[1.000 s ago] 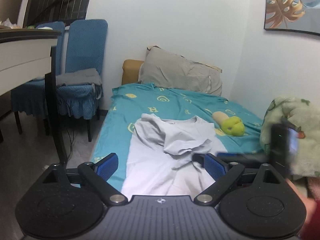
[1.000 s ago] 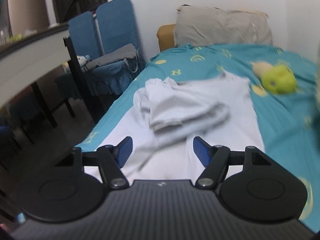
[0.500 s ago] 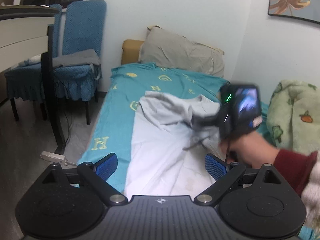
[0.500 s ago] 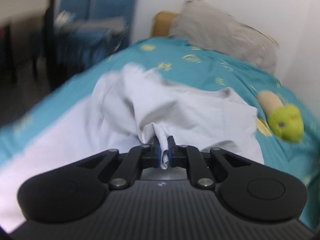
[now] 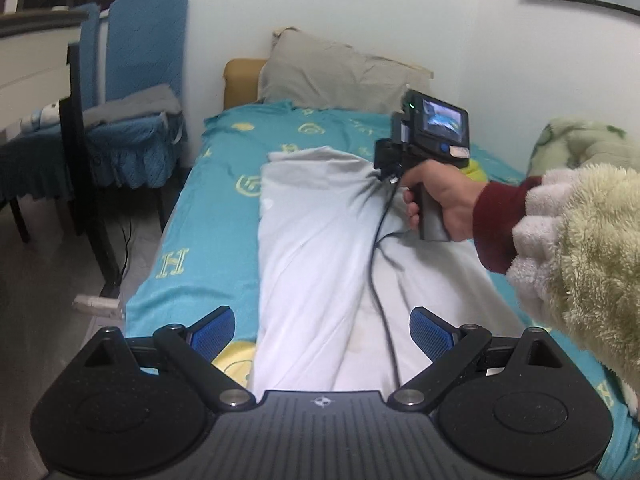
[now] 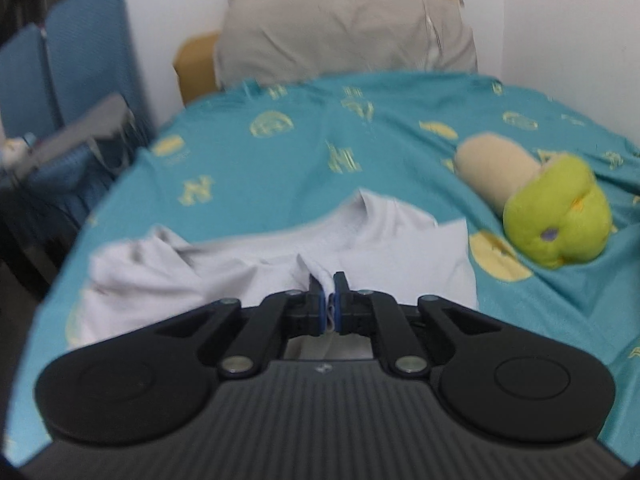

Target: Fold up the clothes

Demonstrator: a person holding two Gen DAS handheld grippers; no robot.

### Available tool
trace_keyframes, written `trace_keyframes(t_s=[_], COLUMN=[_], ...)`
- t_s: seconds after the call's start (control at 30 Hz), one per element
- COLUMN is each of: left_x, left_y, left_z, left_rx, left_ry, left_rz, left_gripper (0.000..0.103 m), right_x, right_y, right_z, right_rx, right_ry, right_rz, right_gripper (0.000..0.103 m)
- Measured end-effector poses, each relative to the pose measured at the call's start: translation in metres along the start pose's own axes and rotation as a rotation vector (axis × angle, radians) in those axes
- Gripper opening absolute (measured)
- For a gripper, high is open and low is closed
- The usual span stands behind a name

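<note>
We are looking through the left wrist camera from the foot of the bed, facing along its length toward the pillow and wall, angled downward, with the left gripper filling the bottom edge. We are seeing the right gripper from behind here, farther up the bed. Through the right wrist camera we are sitting much closer to the white garment, facing the same pillow. Both views are sharing the garment, bedsheet, pillow and blue chairs.
</note>
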State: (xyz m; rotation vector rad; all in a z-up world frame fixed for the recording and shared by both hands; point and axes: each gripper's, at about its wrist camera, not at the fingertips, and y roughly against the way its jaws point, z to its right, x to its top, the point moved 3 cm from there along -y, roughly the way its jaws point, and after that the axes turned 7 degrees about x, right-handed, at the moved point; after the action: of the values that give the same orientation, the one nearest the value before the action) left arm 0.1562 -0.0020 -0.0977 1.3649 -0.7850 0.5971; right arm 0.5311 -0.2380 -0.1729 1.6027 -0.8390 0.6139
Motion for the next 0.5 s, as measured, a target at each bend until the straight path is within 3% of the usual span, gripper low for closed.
trace_keyframes(t_s=[0.13, 0.2, 0.27, 0.33, 0.5], left_x=[-0.003, -0.001, 0.001, 0.003, 0.004], left_y=[-0.018, -0.023, -0.026, -0.027, -0.008], left_z=[-0.01, -0.012, -0.016, -0.019, -0.02], left_rx=[0.029, 0.044, 0.061, 0.087, 0.142], left_ry=[0.015, 0.012, 0.012, 0.025, 0.006], left_rz=[-0.042, -0.035, -0.026, -0.022, 0.042], left_gripper=[0.096, 0.096, 0.096, 0.096, 0.096], right_x=[-0.017, -0.022, -0.023, -0.026, -0.035], right_y=[-0.005, 0.003, 0.021, 0.05, 0.132], right_z=[0.009, 0.012, 0.014, 0.016, 0.014], right_rx=[0.061, 0.104, 0.154, 0.189, 0.257], right_ry=[-0.03, -0.052, -0.063, -0.079, -0.103], right_rz=[-0.004, -0.006, 0.004, 0.045, 0.058], right_gripper=[0.01, 0.02, 0.064, 0.091, 0.089])
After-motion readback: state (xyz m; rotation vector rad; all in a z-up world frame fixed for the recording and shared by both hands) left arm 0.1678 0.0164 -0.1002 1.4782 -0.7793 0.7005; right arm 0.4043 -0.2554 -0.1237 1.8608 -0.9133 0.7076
